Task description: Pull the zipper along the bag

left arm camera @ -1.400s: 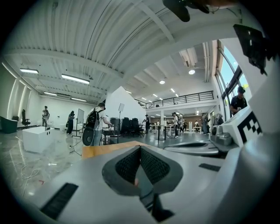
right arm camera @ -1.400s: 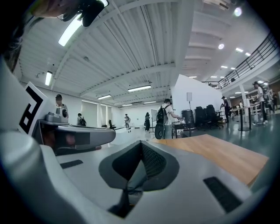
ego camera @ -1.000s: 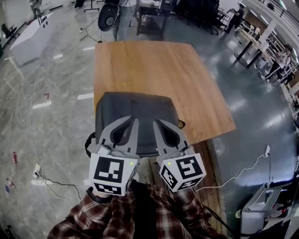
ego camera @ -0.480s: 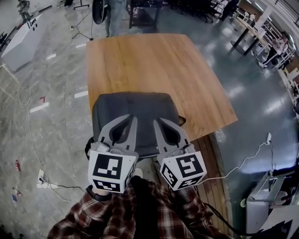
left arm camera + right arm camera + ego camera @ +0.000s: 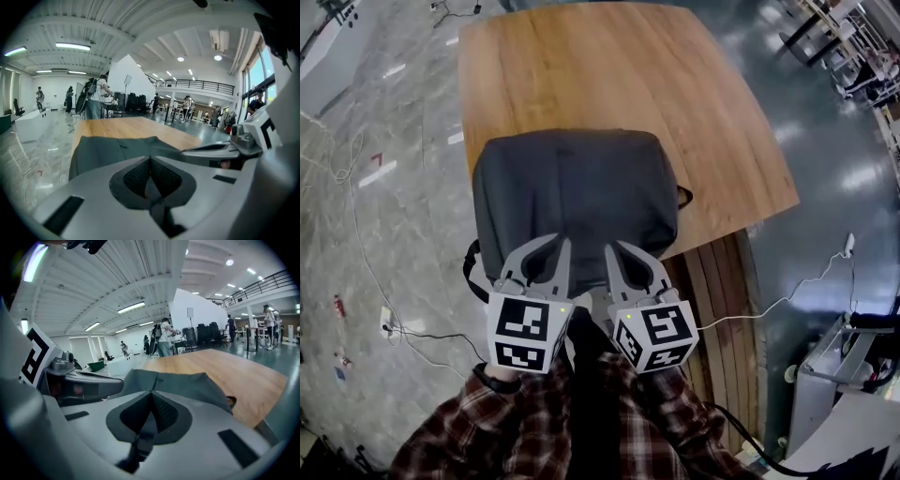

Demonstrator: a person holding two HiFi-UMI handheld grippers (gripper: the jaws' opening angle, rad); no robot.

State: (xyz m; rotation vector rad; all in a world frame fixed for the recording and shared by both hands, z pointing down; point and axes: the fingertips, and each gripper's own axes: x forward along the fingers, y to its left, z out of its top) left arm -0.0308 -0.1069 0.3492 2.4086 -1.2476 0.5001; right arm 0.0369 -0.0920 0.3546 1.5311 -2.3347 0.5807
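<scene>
The bag [image 5: 572,187] lies flat at the near end of the table [image 5: 581,66]. The left gripper [image 5: 561,246] and right gripper [image 5: 613,249] hang side by side over the bag's near edge. Both have their jaws closed on nothing.

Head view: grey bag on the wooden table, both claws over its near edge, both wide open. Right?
Not open: both are shut. The left claw has its tips meeting in the left gripper view, and the right claw likewise in the right gripper view, with nothing held between them. The rest stands: grey bag on the wooden table, claws over its near edge.
</scene>
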